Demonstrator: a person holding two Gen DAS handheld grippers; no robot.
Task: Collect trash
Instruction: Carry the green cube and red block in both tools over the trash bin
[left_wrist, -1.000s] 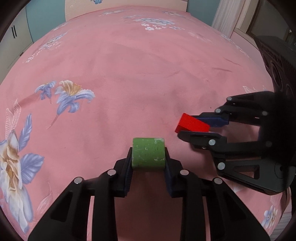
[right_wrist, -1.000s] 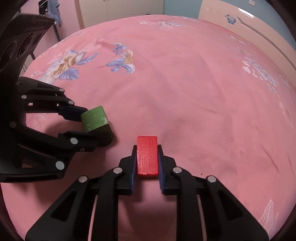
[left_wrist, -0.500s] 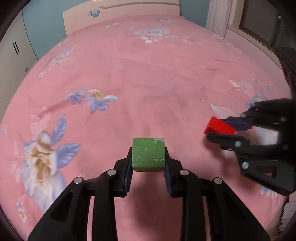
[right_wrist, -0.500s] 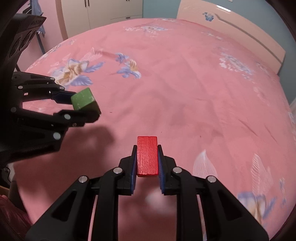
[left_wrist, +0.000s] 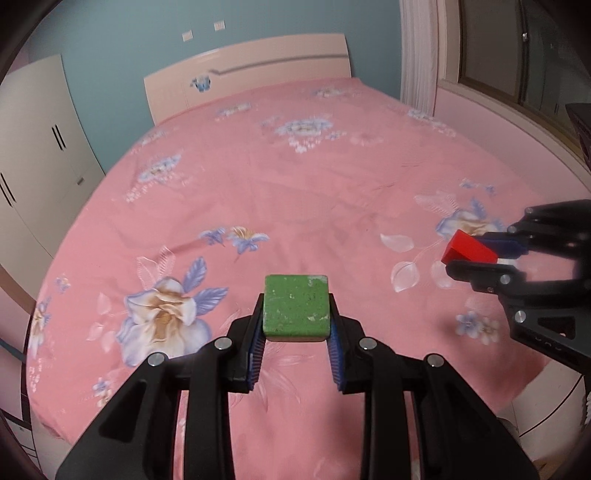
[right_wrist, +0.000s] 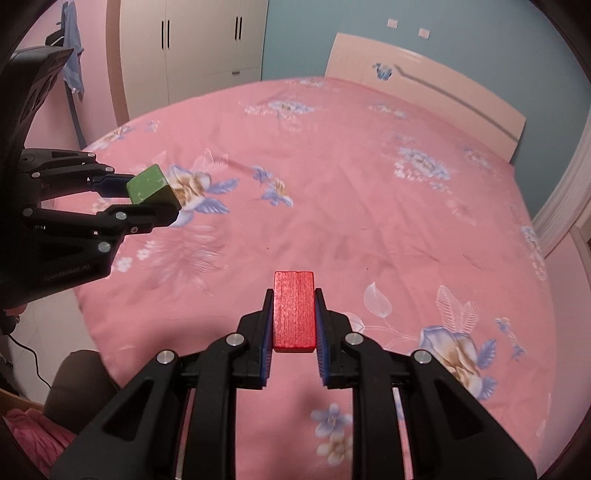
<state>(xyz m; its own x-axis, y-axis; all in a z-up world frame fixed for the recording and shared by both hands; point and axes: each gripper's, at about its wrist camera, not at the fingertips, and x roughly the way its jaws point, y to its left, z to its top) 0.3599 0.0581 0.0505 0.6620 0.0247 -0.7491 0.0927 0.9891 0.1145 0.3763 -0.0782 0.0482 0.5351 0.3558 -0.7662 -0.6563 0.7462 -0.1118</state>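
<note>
My left gripper (left_wrist: 295, 317) is shut on a scuffed green block (left_wrist: 295, 306), held well above the pink flowered bedspread (left_wrist: 295, 184). My right gripper (right_wrist: 294, 317) is shut on a flat red block (right_wrist: 294, 310), also lifted clear of the bed. In the left wrist view the right gripper (left_wrist: 476, 254) shows at the right edge with the red block (left_wrist: 465, 251) between its pads. In the right wrist view the left gripper (right_wrist: 147, 195) shows at the left with the green block (right_wrist: 147, 186).
A pale headboard (left_wrist: 251, 74) stands at the bed's far end. White wardrobes (right_wrist: 192, 48) line the wall on one side, a curtain (left_wrist: 417, 51) and window on the other. A dark round seat (right_wrist: 77, 387) and a cable lie on the floor by the bed's near corner.
Both grippers rose and pulled back from the bedspread with their blocks still held. The bed looks smaller and the headboard, walls and wardrobes came into view.
</note>
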